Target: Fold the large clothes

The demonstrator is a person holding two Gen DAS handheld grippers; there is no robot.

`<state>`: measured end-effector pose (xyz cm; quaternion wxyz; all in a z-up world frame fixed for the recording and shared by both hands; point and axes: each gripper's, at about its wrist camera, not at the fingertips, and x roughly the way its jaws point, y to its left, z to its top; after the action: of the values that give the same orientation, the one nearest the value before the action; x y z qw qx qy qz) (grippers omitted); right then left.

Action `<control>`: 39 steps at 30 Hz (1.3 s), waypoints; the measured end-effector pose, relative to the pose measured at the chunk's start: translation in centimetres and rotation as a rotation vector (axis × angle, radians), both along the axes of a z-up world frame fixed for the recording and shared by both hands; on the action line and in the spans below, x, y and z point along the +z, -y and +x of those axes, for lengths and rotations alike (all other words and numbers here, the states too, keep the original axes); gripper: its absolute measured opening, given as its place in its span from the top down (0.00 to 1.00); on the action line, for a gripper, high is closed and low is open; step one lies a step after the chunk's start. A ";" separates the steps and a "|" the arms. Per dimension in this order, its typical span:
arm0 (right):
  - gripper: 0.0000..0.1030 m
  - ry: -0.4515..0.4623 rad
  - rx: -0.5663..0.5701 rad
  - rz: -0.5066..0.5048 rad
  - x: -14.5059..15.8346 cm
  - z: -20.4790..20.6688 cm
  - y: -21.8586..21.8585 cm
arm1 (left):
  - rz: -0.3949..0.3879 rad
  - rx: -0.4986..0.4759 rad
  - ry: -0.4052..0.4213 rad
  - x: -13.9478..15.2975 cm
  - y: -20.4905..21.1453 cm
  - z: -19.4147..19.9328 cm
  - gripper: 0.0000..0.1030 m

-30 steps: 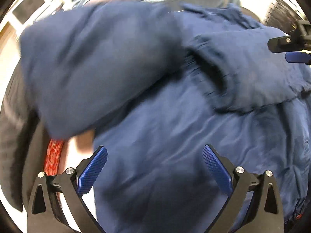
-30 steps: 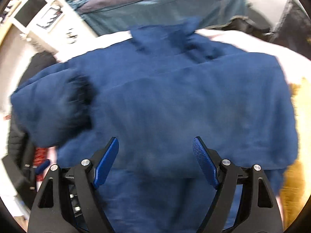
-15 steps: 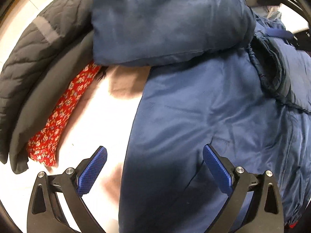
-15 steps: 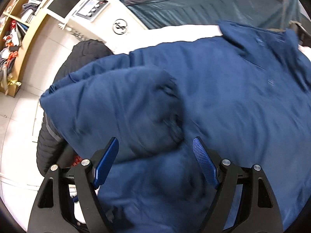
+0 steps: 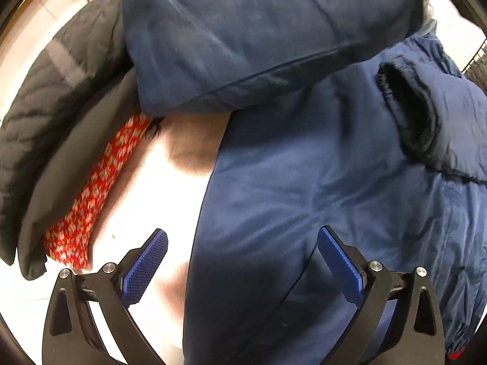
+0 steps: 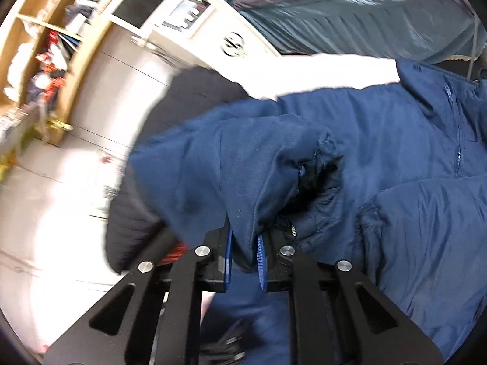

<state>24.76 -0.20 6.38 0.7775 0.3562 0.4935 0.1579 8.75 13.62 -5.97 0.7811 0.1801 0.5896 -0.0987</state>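
Right gripper (image 6: pixel 245 251) is pinched tight on the left sleeve (image 6: pixel 243 164) of the navy jacket (image 6: pixel 426 213), near its dark cuff; left gripper (image 5: pixel 242 266) hangs wide apart with nothing in it, over the jacket's side edge. The jacket lies spread on a white surface (image 5: pixel 146 194), the other sleeve (image 5: pixel 432 115) already folded across its body. Puffy fabric could slip from that small pinch, or the sleeve could drag the body askew. Beside it lie a black quilted coat (image 5: pixel 61 91) and red patterned cloth (image 5: pixel 94 197); beyond, grey bedding (image 6: pixel 365 21) and wooden shelves (image 6: pixel 54 45).
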 end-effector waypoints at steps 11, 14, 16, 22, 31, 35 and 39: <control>0.87 -0.117 -0.270 -0.128 1.4 -10.5 12.8 | -0.070 -0.138 0.034 2.7 4.4 -0.5 0.06; 0.87 -0.209 -0.347 -0.142 -1.1 -12.6 15.4 | -0.060 -0.181 0.023 2.6 6.0 -1.1 0.06; 0.87 -0.249 -0.359 -0.193 -2.4 -13.0 16.0 | -0.053 -0.202 0.021 2.5 6.6 -1.2 0.06; 0.87 -0.346 -0.370 -0.262 -6.9 -12.7 15.7 | -0.028 -0.240 0.058 3.3 7.6 -0.4 0.06; 0.39 -0.362 -0.463 -0.428 -6.0 -14.4 17.0 | -0.037 -0.278 0.121 5.2 10.4 2.8 0.06; 0.39 -0.287 -0.404 -0.530 -3.8 -14.2 15.4 | -0.053 -0.316 0.137 5.9 12.8 3.8 0.06; 0.39 -0.265 -0.275 -0.599 -4.3 -13.0 12.2 | -0.064 -0.362 0.153 6.2 15.7 4.9 0.06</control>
<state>11.81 -12.42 2.03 0.7908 0.1927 0.5620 -0.1475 13.68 -2.05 0.25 0.7985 0.2652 0.4830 -0.2424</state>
